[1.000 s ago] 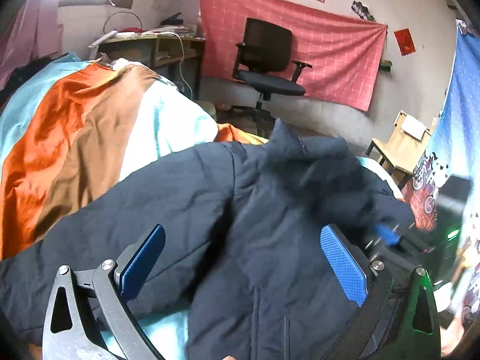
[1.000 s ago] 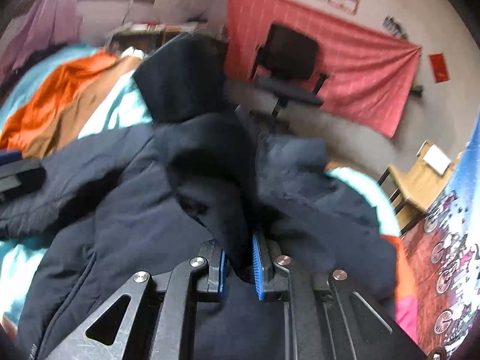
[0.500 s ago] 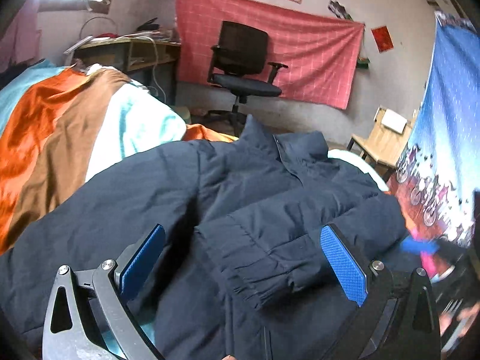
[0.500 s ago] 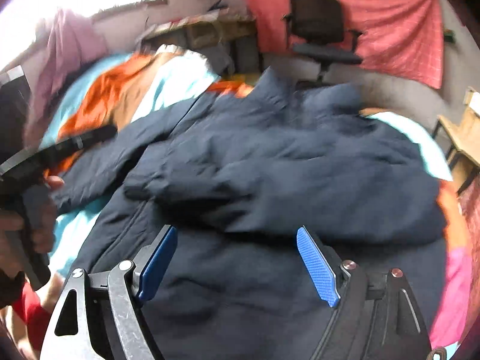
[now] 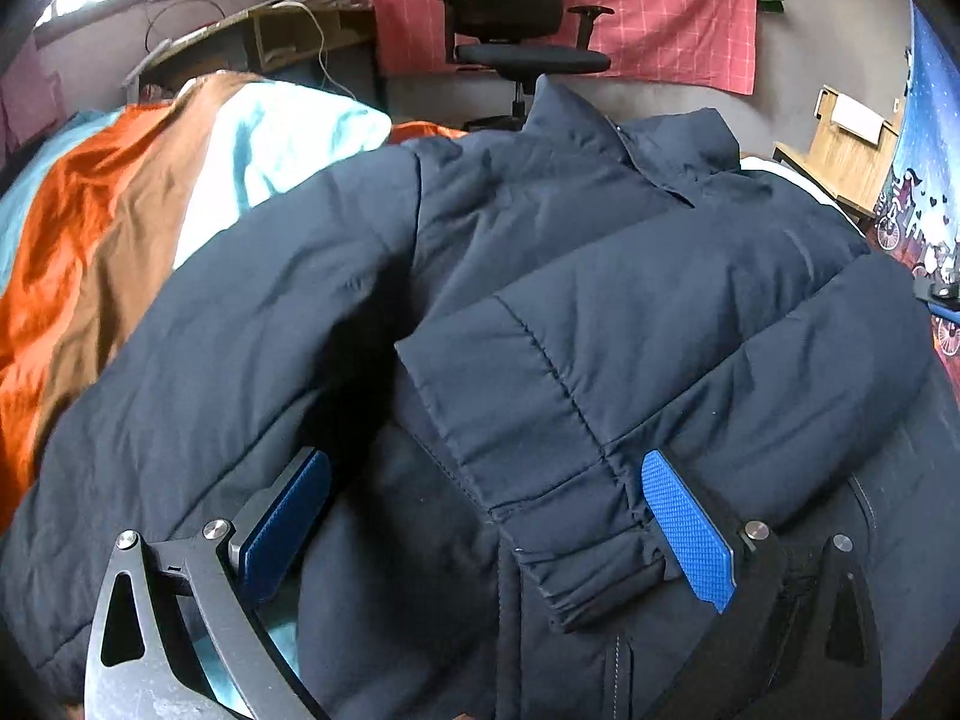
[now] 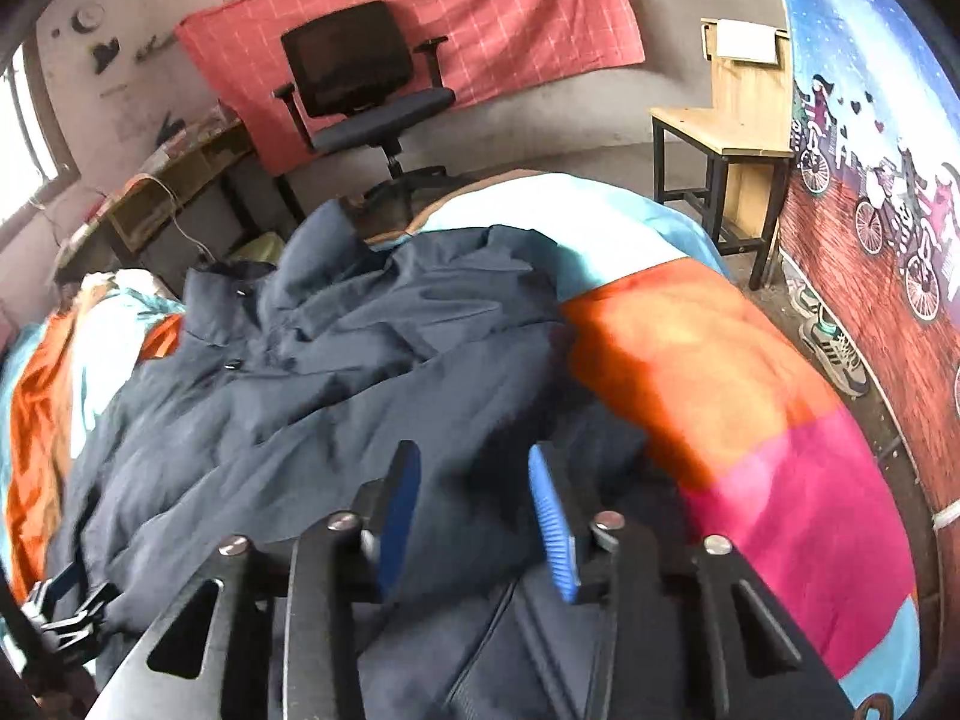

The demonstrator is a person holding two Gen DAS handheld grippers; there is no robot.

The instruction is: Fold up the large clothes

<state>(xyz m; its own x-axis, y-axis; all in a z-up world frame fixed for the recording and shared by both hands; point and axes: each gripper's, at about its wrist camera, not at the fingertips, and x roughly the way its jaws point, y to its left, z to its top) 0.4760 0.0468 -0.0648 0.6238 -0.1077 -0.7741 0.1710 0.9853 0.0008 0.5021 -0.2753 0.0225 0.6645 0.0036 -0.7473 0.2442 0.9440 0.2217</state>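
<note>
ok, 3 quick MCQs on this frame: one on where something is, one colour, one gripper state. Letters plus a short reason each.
1. Where does the folded sleeve cuff lie?
A. hanging off the bed edge
B. across the front of the jacket
C. on the office chair

2. What colour is the jacket?
A. dark navy
B. orange
C. pink

3. What state is the left gripper in?
A. shut on the cuff
B. open
C. out of view

Answers:
1 B: the sleeve lies over the jacket body, its cuff between the left fingers.
2 A: the quilted fabric is dark navy in both views; orange and pink belong to the bedspread.
3 B: its blue pads stand wide apart on either side of the cuff.
</note>
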